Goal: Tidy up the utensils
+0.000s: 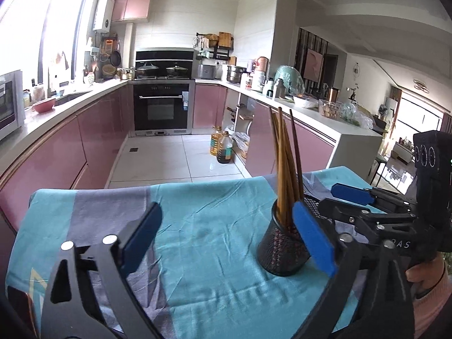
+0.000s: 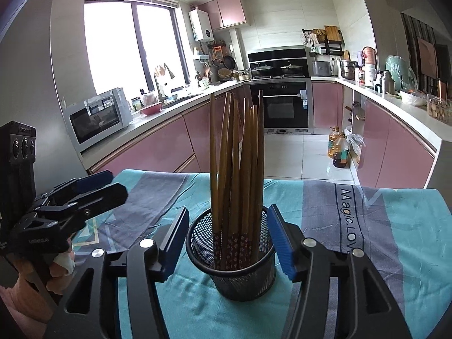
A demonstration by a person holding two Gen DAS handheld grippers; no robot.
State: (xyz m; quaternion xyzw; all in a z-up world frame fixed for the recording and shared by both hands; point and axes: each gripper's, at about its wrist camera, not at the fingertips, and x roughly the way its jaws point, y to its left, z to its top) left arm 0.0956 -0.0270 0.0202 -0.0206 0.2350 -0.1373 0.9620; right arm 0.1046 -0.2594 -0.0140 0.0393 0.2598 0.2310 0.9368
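chopsticks (image 2: 237, 169) in holder (image 2: 234, 271) (upright), on cloth (image 2: 395, 240)

Counts: mesh holder (image 2: 230, 257) ×1, on worktop cloth (image 2: 395, 240) ×1. Chopsticks (image 2: 240, 169) in the holder: about 8 visible tips; exact number unclear, they overlap. Tools: left tool (image 1: 226, 240) ×1, right tool (image 2: 228, 245) ×1. Oil bottles (image 2: 339, 147) on floor ×2

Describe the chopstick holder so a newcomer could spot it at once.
Start at the teal and grey cloth on the table. Near its front stands a black mesh cup, between the open right gripper's blue pads. It alone holds upright brown chopsticks.
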